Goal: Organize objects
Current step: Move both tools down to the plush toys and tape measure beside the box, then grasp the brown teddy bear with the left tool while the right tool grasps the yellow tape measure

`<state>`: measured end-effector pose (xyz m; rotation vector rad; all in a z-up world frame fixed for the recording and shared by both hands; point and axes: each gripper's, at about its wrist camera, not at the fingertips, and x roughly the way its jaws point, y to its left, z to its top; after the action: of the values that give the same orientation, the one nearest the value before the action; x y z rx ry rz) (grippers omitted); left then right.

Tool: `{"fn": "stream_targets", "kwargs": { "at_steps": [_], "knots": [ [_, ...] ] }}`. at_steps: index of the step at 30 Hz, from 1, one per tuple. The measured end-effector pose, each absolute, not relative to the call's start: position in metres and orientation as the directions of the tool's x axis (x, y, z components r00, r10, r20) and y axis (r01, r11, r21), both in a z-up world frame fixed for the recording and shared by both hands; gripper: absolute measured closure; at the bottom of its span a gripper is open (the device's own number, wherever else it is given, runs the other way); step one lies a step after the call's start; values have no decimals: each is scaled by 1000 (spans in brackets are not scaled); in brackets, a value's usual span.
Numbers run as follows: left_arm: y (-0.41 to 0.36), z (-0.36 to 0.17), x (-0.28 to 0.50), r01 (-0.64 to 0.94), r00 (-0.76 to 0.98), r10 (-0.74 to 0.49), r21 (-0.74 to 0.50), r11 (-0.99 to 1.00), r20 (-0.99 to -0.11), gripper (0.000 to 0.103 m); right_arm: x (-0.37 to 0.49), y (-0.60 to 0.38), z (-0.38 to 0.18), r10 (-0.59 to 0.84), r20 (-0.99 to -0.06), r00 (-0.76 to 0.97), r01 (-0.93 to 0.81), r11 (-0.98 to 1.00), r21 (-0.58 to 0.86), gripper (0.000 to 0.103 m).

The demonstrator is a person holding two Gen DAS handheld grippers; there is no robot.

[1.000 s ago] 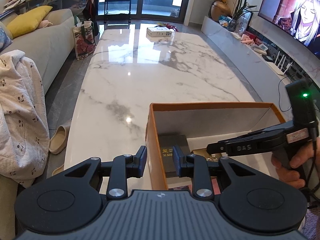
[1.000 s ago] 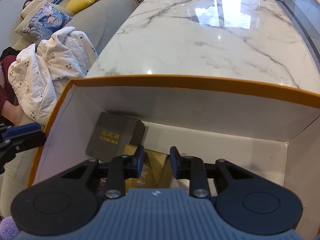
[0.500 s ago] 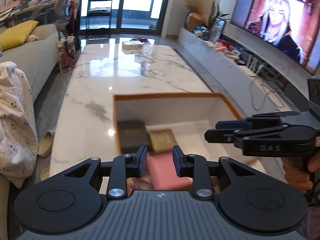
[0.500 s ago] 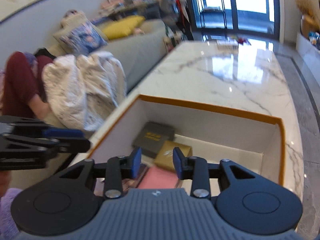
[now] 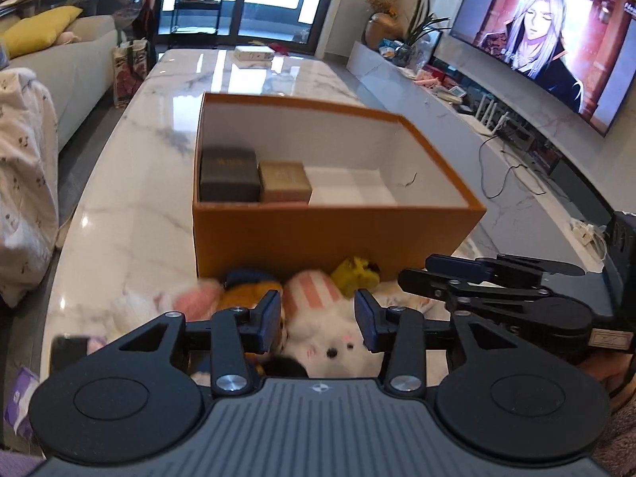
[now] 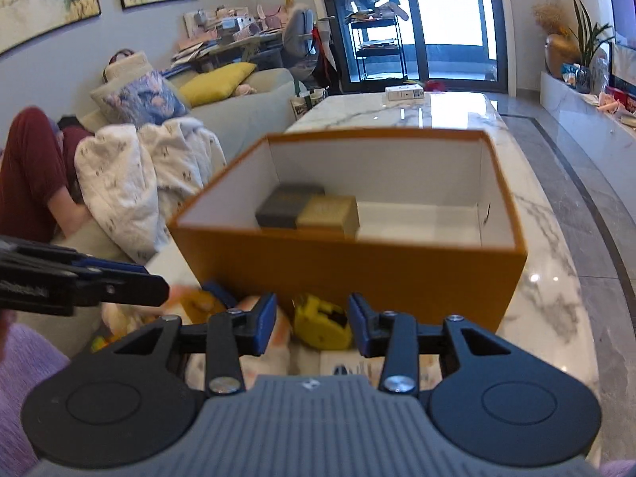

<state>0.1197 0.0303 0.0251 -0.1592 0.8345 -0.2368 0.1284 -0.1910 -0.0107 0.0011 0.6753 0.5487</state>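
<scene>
An open orange box [image 5: 334, 234] [image 6: 357, 266] stands on the marble table [image 5: 131, 214]. Inside it, a black box [image 5: 228, 175] [image 6: 288, 206] and a gold box [image 5: 284, 181] [image 6: 328, 212] lie side by side at its left. In front of the box lies a pile of toys: a white and pink plush [image 5: 330, 334], an orange plush [image 5: 250, 290] and a yellow toy [image 5: 355, 274] [image 6: 322, 320]. My left gripper [image 5: 318, 320] is open and empty above the white plush. My right gripper [image 6: 312, 328] is open and empty over the yellow toy.
A small white box [image 5: 254, 53] lies at the table's far end. A sofa with a white blanket [image 6: 131, 183] and a seated person [image 6: 31, 175] is on the left. A TV [image 5: 556, 35] and low cabinet run along the right.
Both grippers have pulled back out of the orange box toward me and now hover over the toy pile in front of it. Both have stayed open and empty.
</scene>
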Motion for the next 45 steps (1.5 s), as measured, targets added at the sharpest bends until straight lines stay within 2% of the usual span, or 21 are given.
{"fn": "stream_targets", "kwargs": {
  "at_steps": [3,5,7,14,19,24,28,29,32,39,45],
  "knots": [
    [26,13,119,102,660,-183,-155,983,-728,54,134,-194,-29,486,-599,636,-460,862,211,60],
    [22,8,122,106,664,-146,-100,989,-733,53,138,-197,-37,487,-602,632,-427,868,254,52],
    [20,4,127,100,661,-124,-77,992,-740,52,143,-197,-43,502,-596,626,-414,862,292,50],
    [27,-6,141,57,619,-88,-67,996,-780,52,169,-182,-59,537,-597,596,-384,844,375,38],
    [30,-9,143,62,575,-90,-66,996,-813,50,185,-171,-71,547,-626,556,-366,837,407,35],
    [23,-12,146,87,542,-62,-18,996,-838,44,196,-175,-82,585,-625,517,-313,809,498,35],
    [26,-22,150,78,493,-57,-21,997,-868,40,197,-173,-82,584,-623,521,-313,809,497,38],
    [28,-24,150,68,486,-67,-39,997,-872,40,197,-172,-83,572,-630,525,-309,818,485,46],
    [31,-26,149,58,483,-86,-67,996,-871,40,196,-165,-84,546,-646,533,-338,838,429,49],
    [34,-31,148,39,484,-95,-87,995,-870,40,192,-156,-87,517,-646,562,-369,856,363,50],
    [38,-29,141,13,509,-129,-142,990,-851,46,184,-156,-79,489,-627,607,-395,870,295,50]
  ]
}}
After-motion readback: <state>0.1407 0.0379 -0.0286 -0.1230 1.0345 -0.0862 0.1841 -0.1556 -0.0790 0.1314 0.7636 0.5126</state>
